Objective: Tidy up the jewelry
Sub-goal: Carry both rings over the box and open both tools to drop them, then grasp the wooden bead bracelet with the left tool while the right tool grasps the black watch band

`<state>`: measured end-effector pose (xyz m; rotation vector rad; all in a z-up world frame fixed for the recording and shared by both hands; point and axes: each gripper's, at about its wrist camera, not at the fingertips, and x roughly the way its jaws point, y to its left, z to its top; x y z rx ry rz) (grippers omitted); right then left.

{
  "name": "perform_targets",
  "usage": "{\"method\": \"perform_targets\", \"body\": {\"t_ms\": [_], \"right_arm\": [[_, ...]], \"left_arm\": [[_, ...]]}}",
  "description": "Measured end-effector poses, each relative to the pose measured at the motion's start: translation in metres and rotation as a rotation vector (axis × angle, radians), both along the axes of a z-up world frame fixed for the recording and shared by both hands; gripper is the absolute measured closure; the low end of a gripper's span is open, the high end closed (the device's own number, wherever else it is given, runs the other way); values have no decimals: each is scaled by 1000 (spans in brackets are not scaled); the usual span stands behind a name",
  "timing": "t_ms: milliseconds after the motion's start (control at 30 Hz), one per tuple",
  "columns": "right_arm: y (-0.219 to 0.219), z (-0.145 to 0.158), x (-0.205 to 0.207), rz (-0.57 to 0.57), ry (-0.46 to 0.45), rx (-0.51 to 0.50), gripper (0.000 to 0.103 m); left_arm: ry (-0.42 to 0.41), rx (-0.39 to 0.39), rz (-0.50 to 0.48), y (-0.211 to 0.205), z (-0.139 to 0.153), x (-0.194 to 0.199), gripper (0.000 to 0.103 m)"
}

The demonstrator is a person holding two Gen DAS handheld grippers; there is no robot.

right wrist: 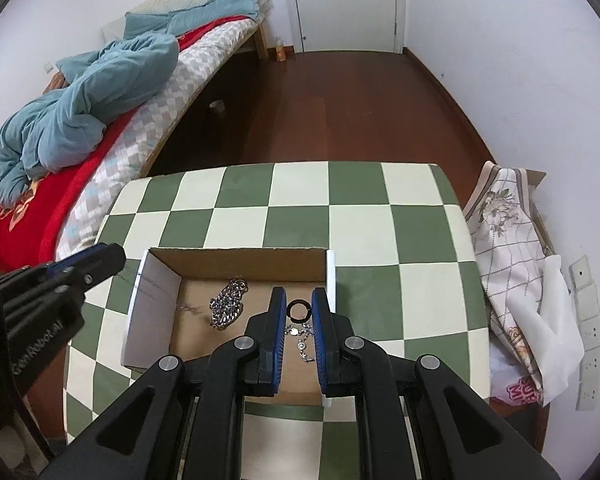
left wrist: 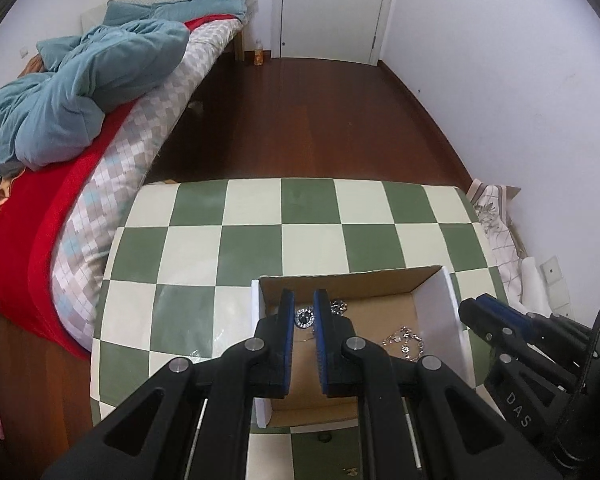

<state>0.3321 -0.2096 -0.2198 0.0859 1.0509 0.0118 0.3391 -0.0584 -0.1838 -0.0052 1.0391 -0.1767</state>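
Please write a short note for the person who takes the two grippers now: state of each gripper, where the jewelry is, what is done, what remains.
Left gripper: open, holding nothing, above the cardboard box.
Right gripper: open, holding nothing, above the same box.
In the box: a thick chain, a black ring, and a thin bracelet beside the ring.
Done: these three pieces lie in the box, which stands on the checkered table.
Left: one small piece seems to lie on the table near the box's front edge; too small to identify, so check it.
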Motion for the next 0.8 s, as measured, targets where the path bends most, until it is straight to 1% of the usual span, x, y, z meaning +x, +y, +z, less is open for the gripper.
{"method": "perform_targets", "body": {"t_ms": [133, 167, 200, 233, 267, 300, 333, 367, 433, 467, 500, 533, 567, 700, 800], "right_arm": [[5, -8, 6, 24, 31, 3, 89], [6, -9, 6, 25, 34, -2, 89], [7, -10, 7, 26, 42, -8, 89], [7, -12, 7, 25, 49, -11, 86], [7, -11, 7, 21, 50, -13, 71], [6, -11, 6, 12, 48, -18, 60], [5, -10, 5, 5, 45, -24, 40], [4, -10, 3, -3, 40, -26, 31], [2, -8, 0, -18, 39, -38, 30], [1, -8, -1, -25, 41, -44, 27], [1, -7, -1, -30, 45, -51, 22], [1, -6, -2, -36, 46, -66, 8], [1, -5, -4, -41, 44, -84, 3], [3, -1, -9, -42, 48, -94, 3], [6, 4, -16, -44, 33, -122, 0]], "left_arm": [[11, 15, 16, 4, -1, 1, 92], [7, 32, 28, 5, 0, 1, 90], [-1, 58, 45, 6, 1, 1, 80], [-11, 67, 52, 8, 2, -1, 59], [-20, 72, 59, 10, 3, -2, 42], [-34, 89, 75, 12, 5, -3, 10], [-48, 103, 83, 14, 7, -4, 2], [-53, 111, 85, 15, 9, -5, 2], [-51, 124, 98, 19, 10, -6, 2], [-51, 136, 102, 20, 9, -7, 1], [-48, 150, 108, 21, 9, -7, 1], [-48, 157, 112, 23, 9, -9, 1], [-50, 158, 112, 24, 9, -10, 0], [-68, 170, 127, 28, 12, -17, 0], [-83, 163, 137, 31, 19, -24, 0]]}}
